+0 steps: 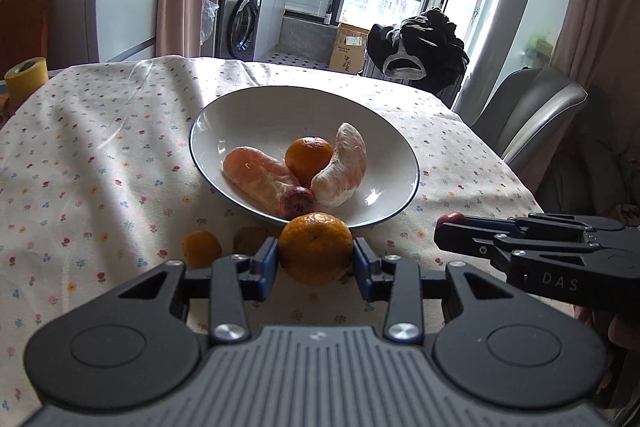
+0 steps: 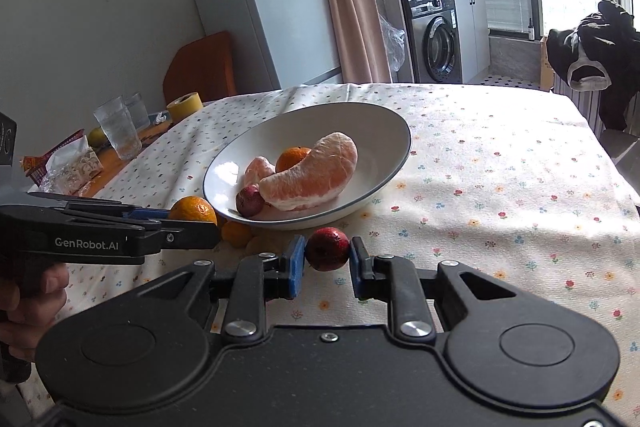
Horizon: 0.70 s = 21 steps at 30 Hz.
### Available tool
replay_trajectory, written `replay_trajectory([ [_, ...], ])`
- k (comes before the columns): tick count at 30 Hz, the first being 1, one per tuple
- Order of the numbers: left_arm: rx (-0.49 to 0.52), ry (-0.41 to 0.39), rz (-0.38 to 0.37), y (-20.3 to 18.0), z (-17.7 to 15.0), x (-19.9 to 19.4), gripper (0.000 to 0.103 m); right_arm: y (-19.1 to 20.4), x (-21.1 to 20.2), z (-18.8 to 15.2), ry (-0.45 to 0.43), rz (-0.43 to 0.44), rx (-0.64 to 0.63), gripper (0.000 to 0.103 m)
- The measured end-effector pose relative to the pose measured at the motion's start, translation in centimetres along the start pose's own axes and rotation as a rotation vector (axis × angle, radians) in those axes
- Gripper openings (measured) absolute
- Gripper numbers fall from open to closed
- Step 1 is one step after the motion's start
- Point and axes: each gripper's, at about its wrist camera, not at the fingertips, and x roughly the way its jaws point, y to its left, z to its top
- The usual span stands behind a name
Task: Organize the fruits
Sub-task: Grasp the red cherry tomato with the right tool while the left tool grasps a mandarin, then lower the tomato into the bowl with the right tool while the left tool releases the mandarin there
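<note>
Closest to the left wrist camera, the left gripper (image 1: 316, 251) pinches a large mandarin (image 1: 315, 248) between its blue pads, holding it just in front of the near rim of the white bowl (image 1: 224, 115). From the right wrist view, the right gripper (image 2: 328, 251) clamps a small dark red fruit (image 2: 329, 248) in the same way, also just short of the bowl's near edge and to the right of the left gripper. Both tools sit side by side over the floral tablecloth (image 1: 100, 155). Inside the bowl lie two peeled pomelo segments, one pinkish (image 1: 258, 177) on the left and one paler (image 1: 342, 165) on the right, with a small mandarin (image 1: 309, 157) between them and another small red fruit (image 1: 297, 202) at the near side, touching the pinkish segment. On the cloth just left of the held mandarin rests a smaller orange fruit (image 1: 202, 248), close to the bowl but outside it. A yellowish object next to it is partly hidden and hard to identify. At the table's far left edge stand a roll of yellow tape (image 2: 185, 105) and two drinking glasses (image 2: 117, 129). A person's hand (image 2: 28, 301) grips the left tool's handle.
</note>
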Motion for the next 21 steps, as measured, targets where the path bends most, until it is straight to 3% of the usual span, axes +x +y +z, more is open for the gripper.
replay_trajectory([
  [10, 0.004, -0.037, 0.013, 0.4, 1.9, -0.8, 0.038, 0.0, 0.5, 1.9, -0.021, 0.001, -0.016, 0.022],
  [21, -0.021, -0.050, 0.026, 1.7, 4.3, 1.5, 0.038, -1.7, 2.0, 4.6, -0.045, -0.023, -0.022, 0.022],
])
